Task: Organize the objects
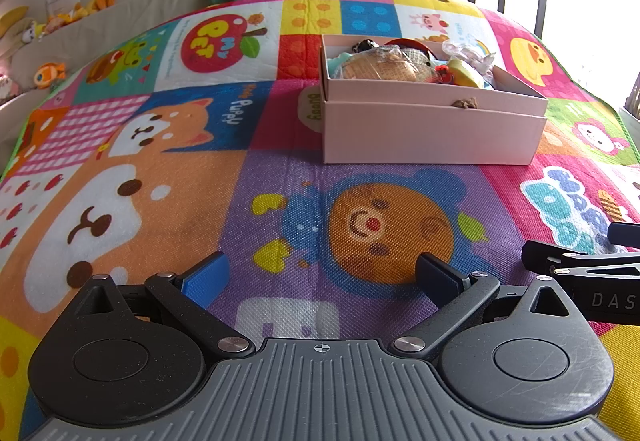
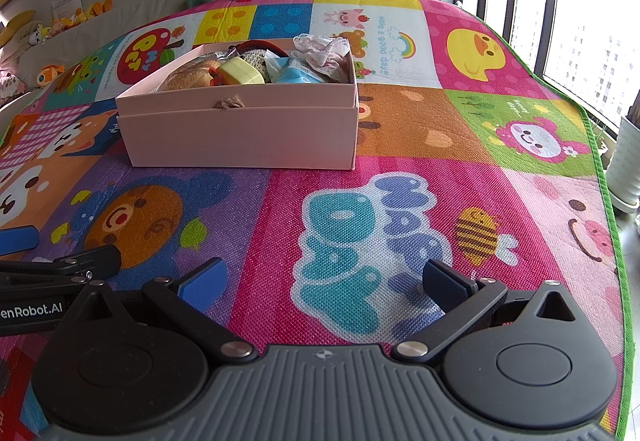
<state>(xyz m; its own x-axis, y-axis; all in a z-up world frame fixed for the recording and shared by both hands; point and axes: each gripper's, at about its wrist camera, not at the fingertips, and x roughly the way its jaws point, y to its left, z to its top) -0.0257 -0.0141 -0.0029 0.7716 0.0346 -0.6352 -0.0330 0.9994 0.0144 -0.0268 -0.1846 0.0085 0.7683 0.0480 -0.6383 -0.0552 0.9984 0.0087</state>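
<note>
A pink cardboard box (image 1: 432, 137) (image 2: 244, 139) sits on a colourful cartoon play mat (image 1: 200, 161) (image 2: 440, 161). It is filled with several small items: a wrapped round brown item (image 1: 380, 69) (image 2: 188, 75), a yellow block (image 1: 464, 73) (image 2: 242, 72), a light blue packet (image 2: 298, 75) and pale lacy fabric (image 2: 320, 47). My left gripper (image 1: 324, 275) is open and empty, low over the mat in front of the box. My right gripper (image 2: 324, 281) is open and empty, to the right of the left one.
The right gripper's side shows at the right edge of the left wrist view (image 1: 592, 273); the left gripper shows at the left edge of the right wrist view (image 2: 48, 273). Plush toys (image 1: 52, 73) lie by the wall at left. Windows (image 2: 580, 21) and the mat's green edge (image 2: 612, 201) are at right.
</note>
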